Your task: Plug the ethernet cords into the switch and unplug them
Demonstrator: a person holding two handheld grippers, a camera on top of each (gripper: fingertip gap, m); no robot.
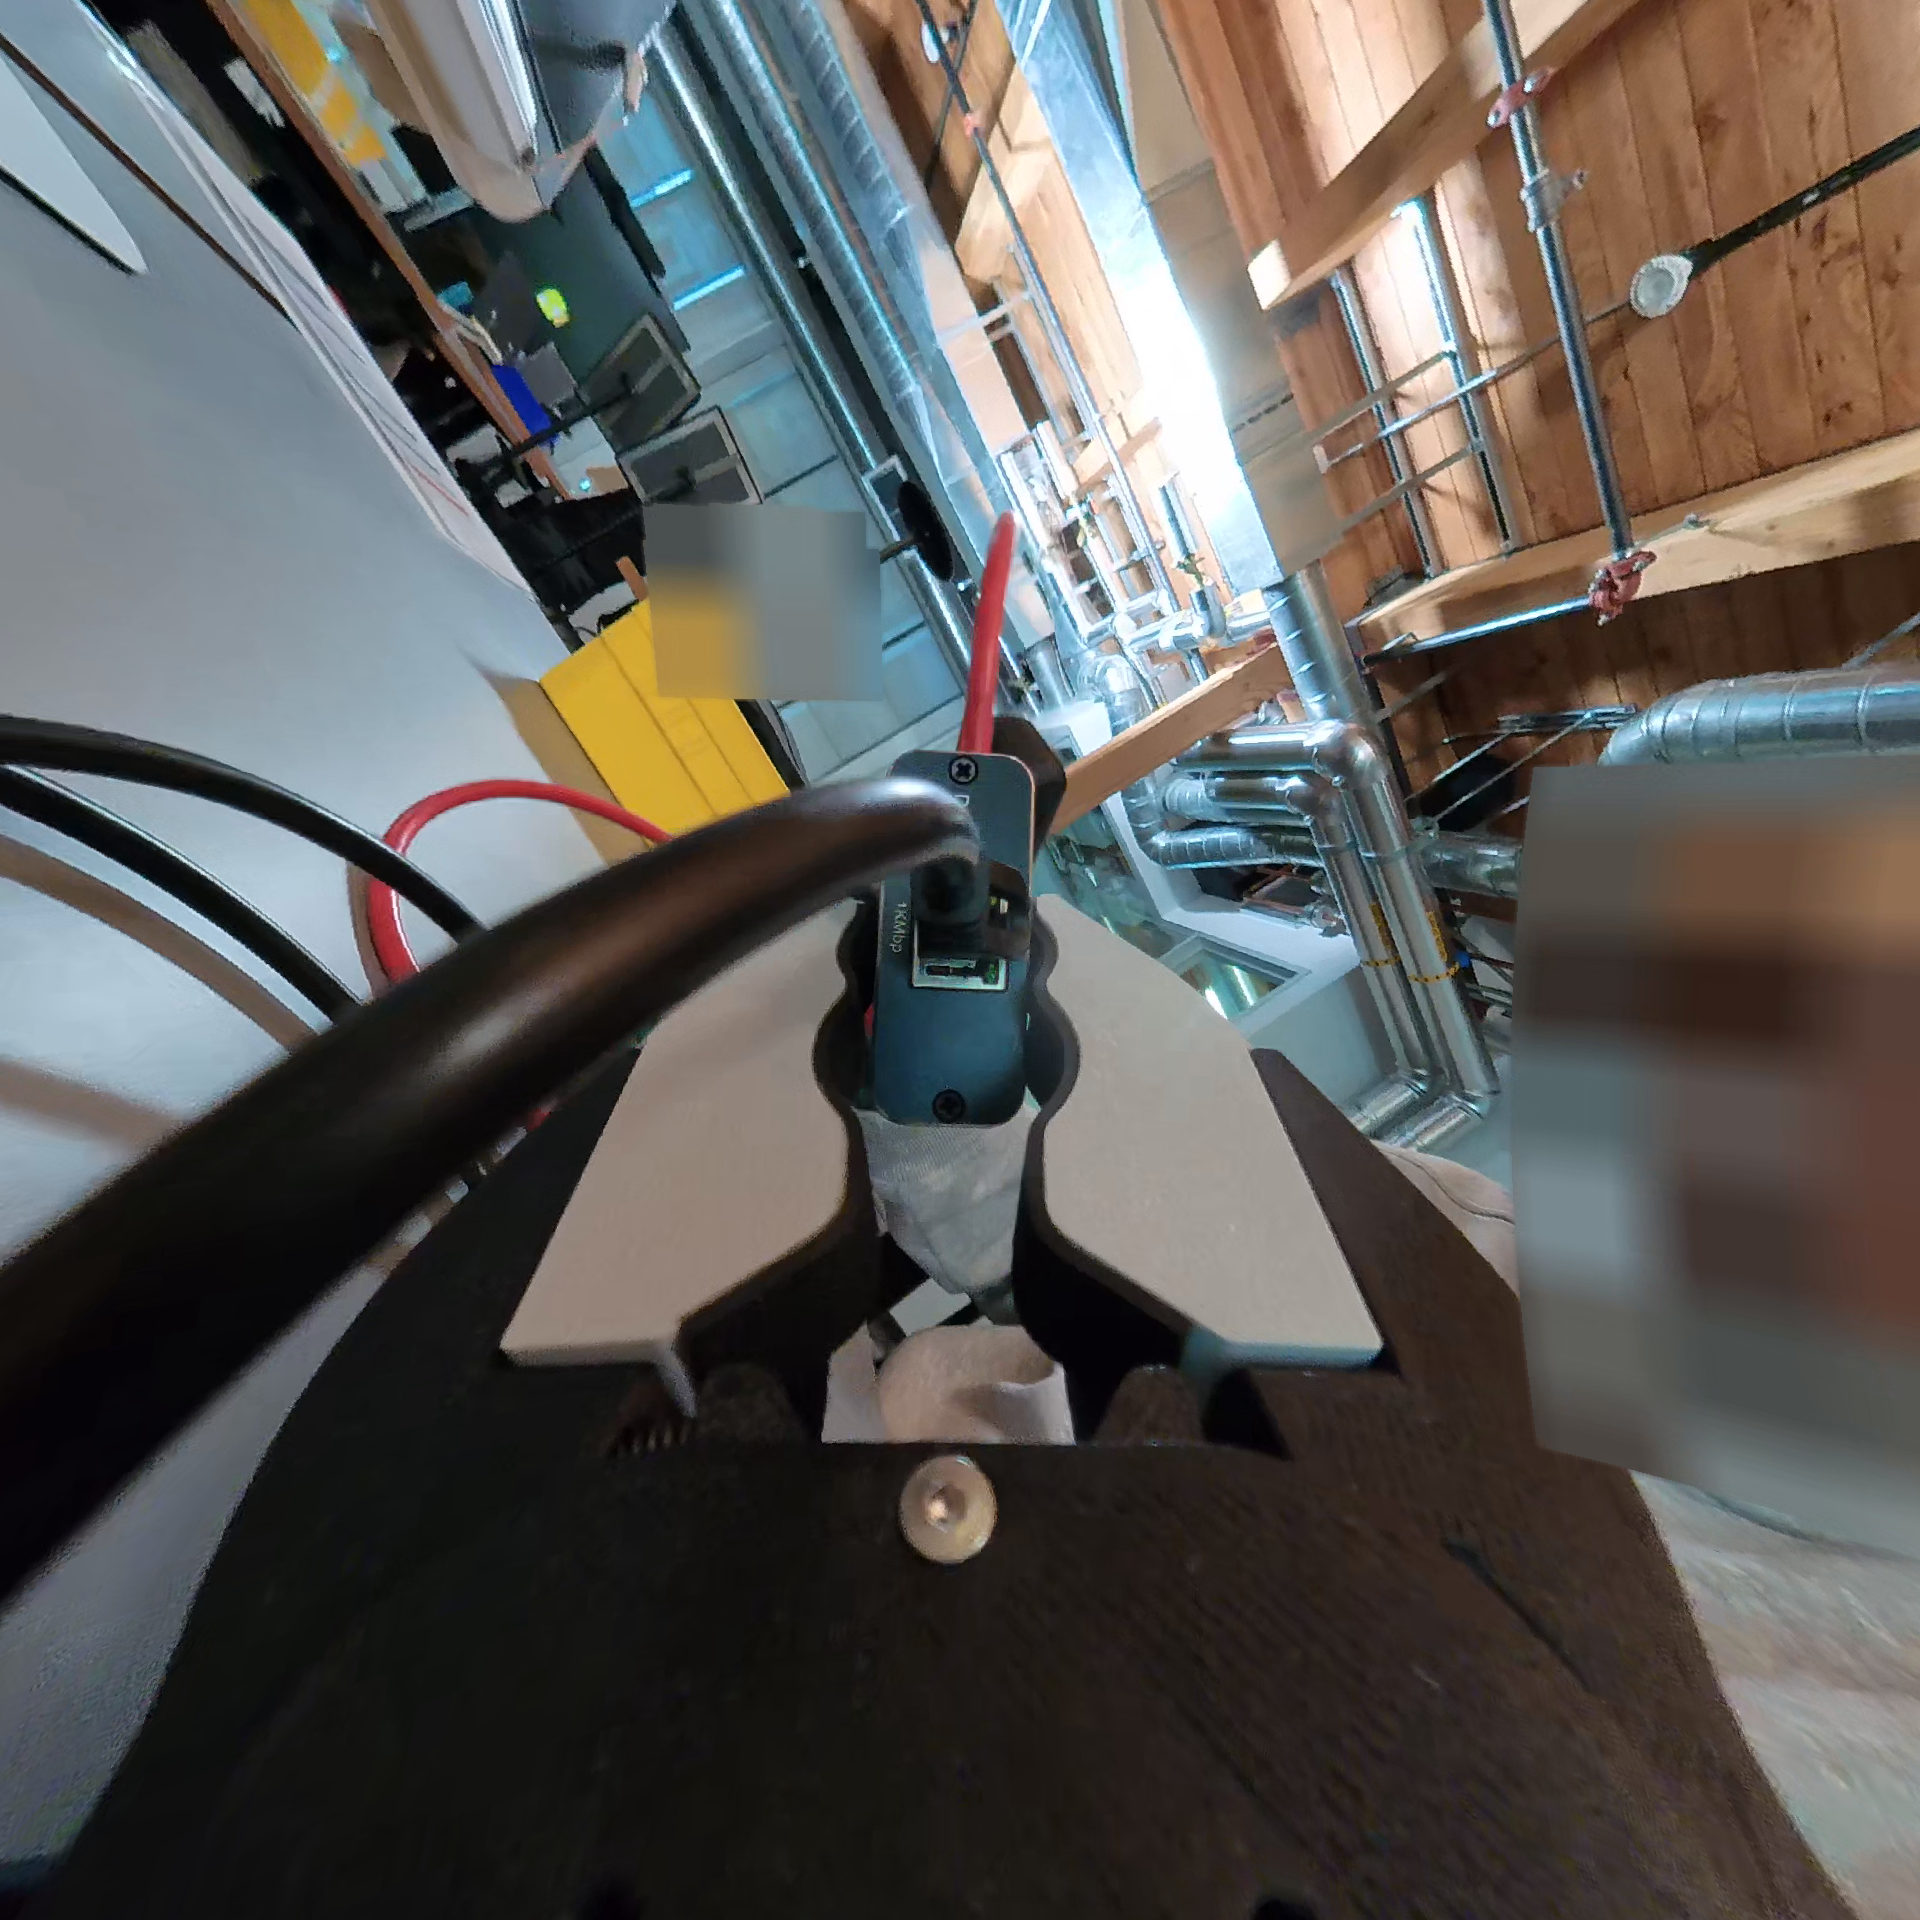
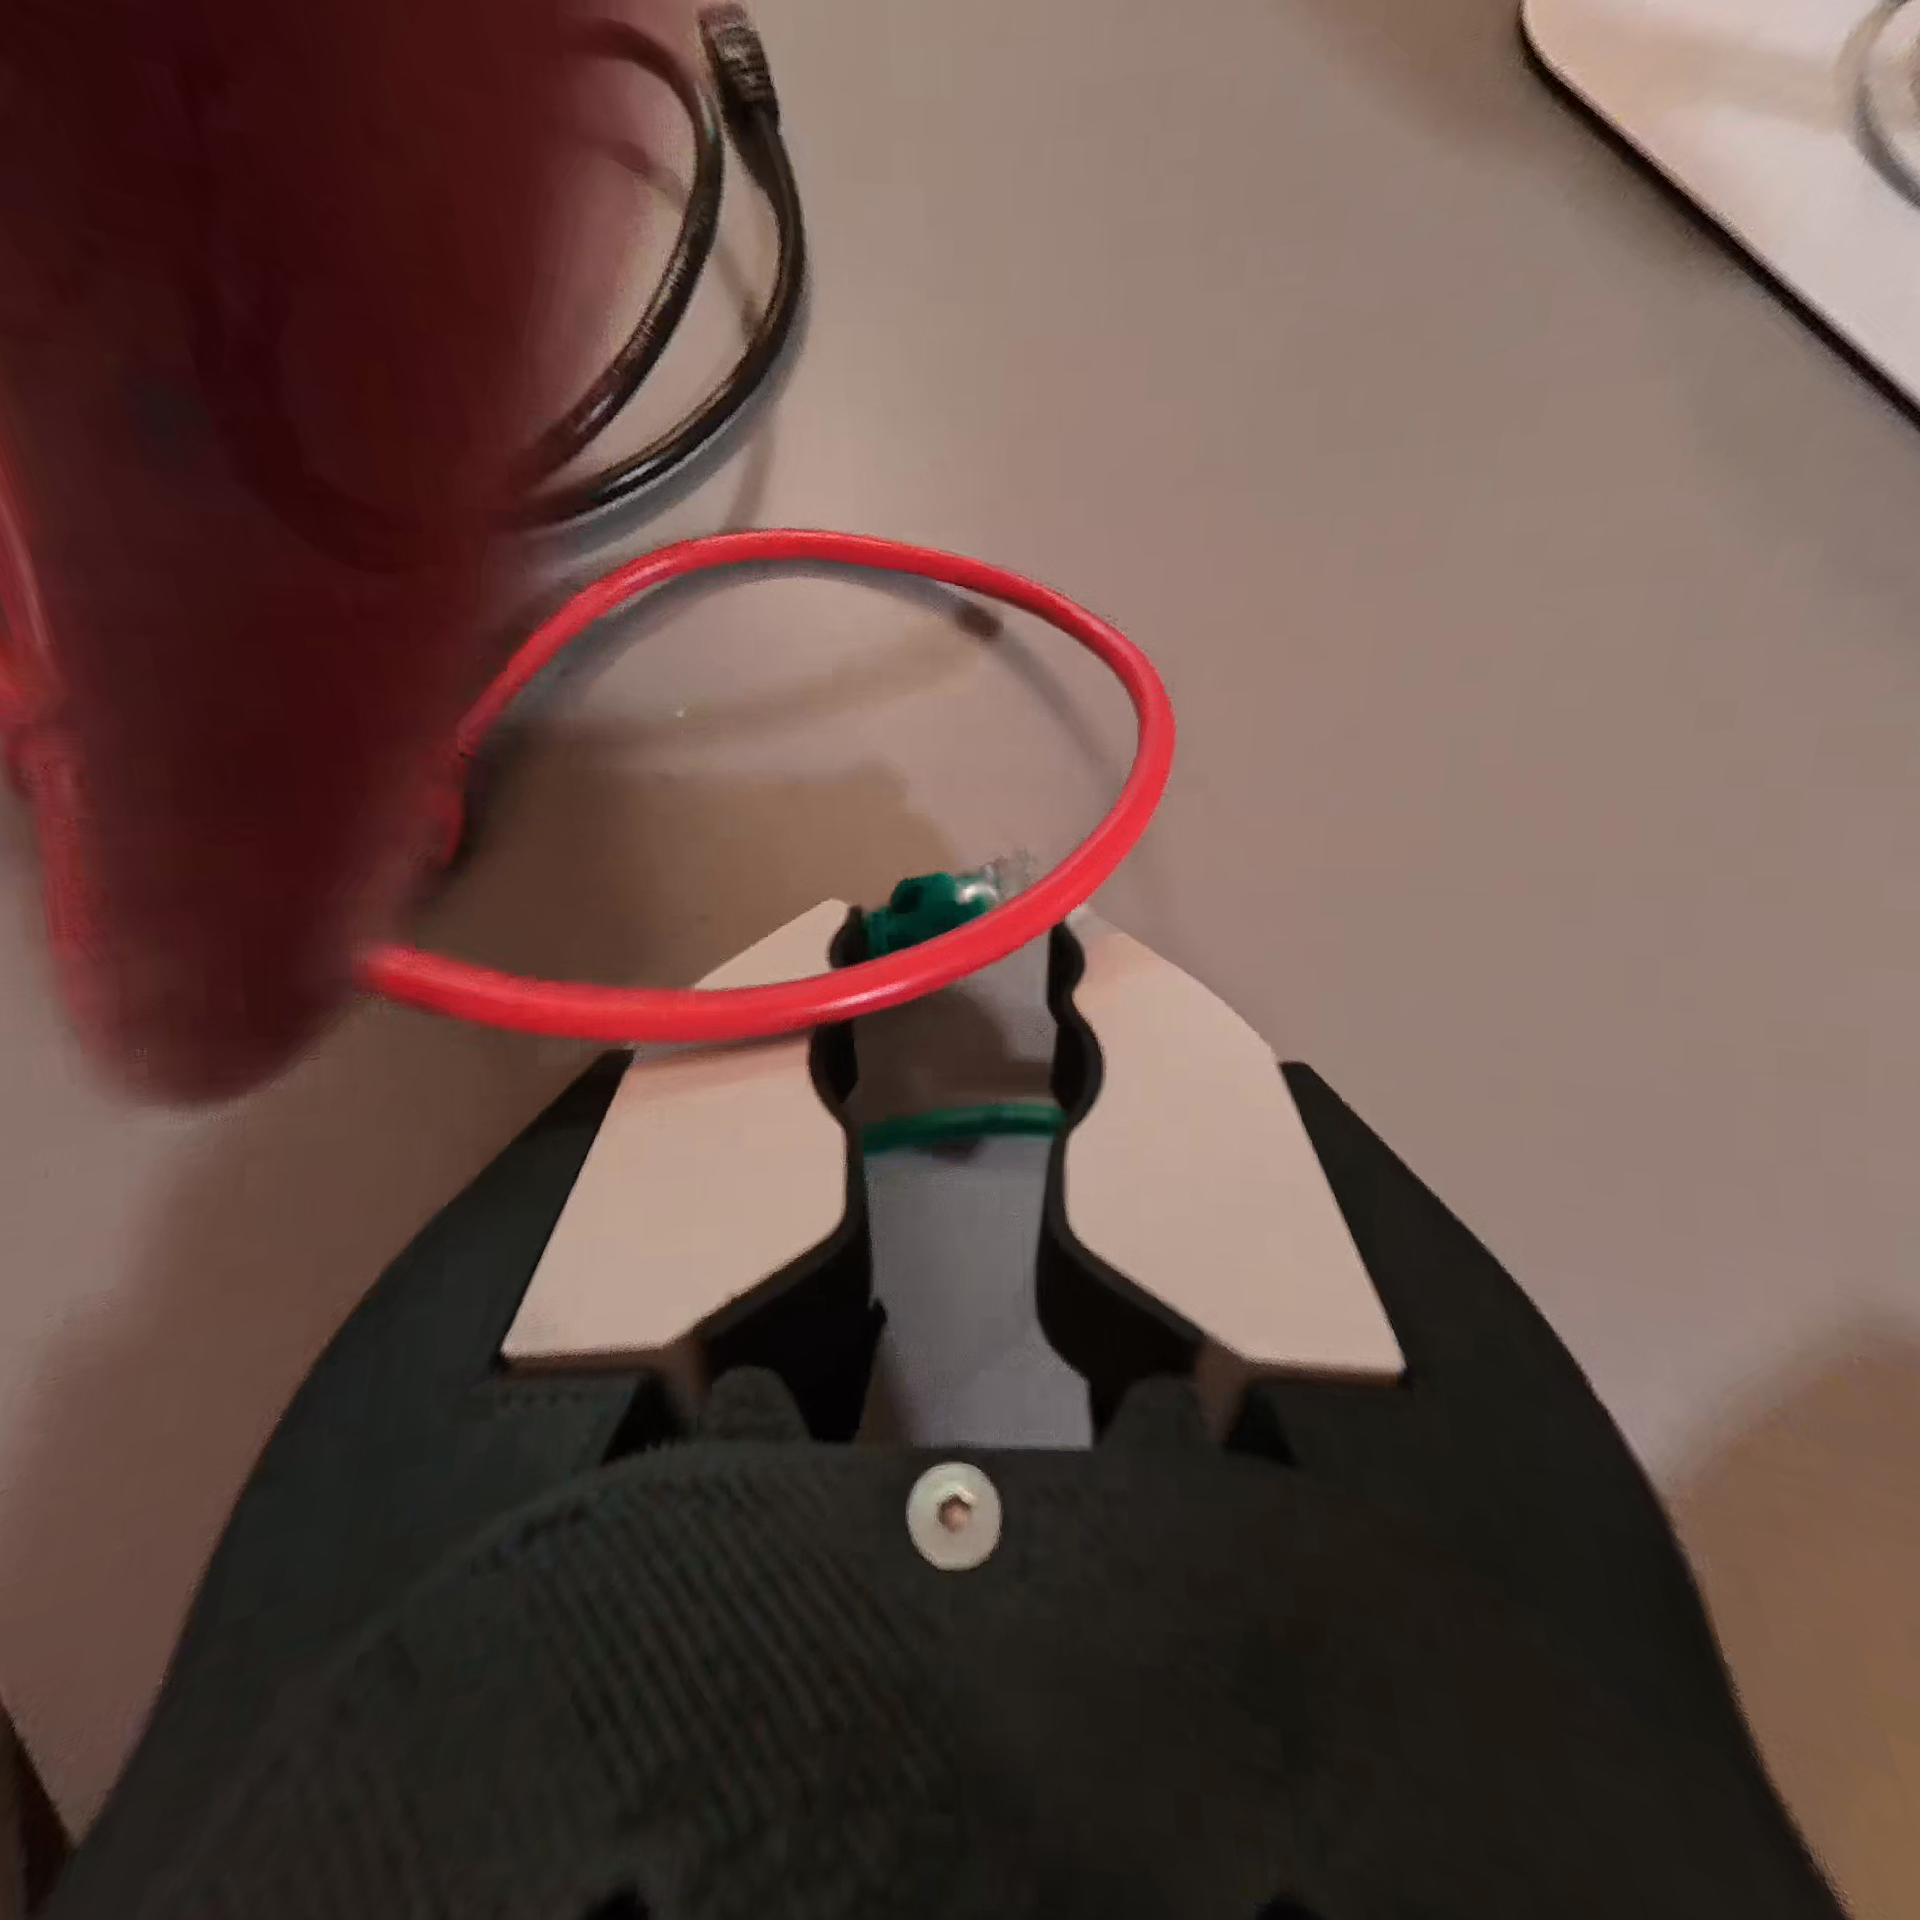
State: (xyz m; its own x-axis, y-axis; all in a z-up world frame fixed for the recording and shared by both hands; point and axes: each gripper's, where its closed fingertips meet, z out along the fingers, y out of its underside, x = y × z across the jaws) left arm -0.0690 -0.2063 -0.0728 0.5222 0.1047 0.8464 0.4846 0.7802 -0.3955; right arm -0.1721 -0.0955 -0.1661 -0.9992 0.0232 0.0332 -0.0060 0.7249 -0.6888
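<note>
The left gripper (image 1: 940, 997) has its jaws clamped on the switch (image 1: 951, 956), a small dark metal box held end-on and lifted off the tabletop (image 1: 208, 582), so its port face looks back toward the camera. A black ethernet cord (image 1: 436, 1039) is plugged into the upper port, its thick blurred length sweeping away to the left; the port just below it stands empty. A red ethernet cord (image 1: 987, 623) rises from behind the switch, and more of it loops on the tabletop at the left beside thinner black cable. Beyond that sits a yellow box (image 1: 644, 727), and a wooden ceiling with silver ducts (image 1: 1351, 831) fills the tilted background.

The right gripper (image 2: 951, 935) points down at the tabletop (image 2: 1351, 520) with its jaws drawn close together on a green ethernet plug (image 2: 920, 904) at their tips, a clear connector end poking out past it. A strand of green cord (image 2: 961, 1122) crosses the gap farther back between the jaws. The red ethernet cord (image 2: 831, 997) arcs over the jaw tips in a wide loop. A large dark red blur covers the upper left of that view; what it is I cannot tell. Farther off a black cord (image 2: 727, 260) curls on the tabletop, its plug lying free. A pale board's corner (image 2: 1714, 156) shows at upper right.
</note>
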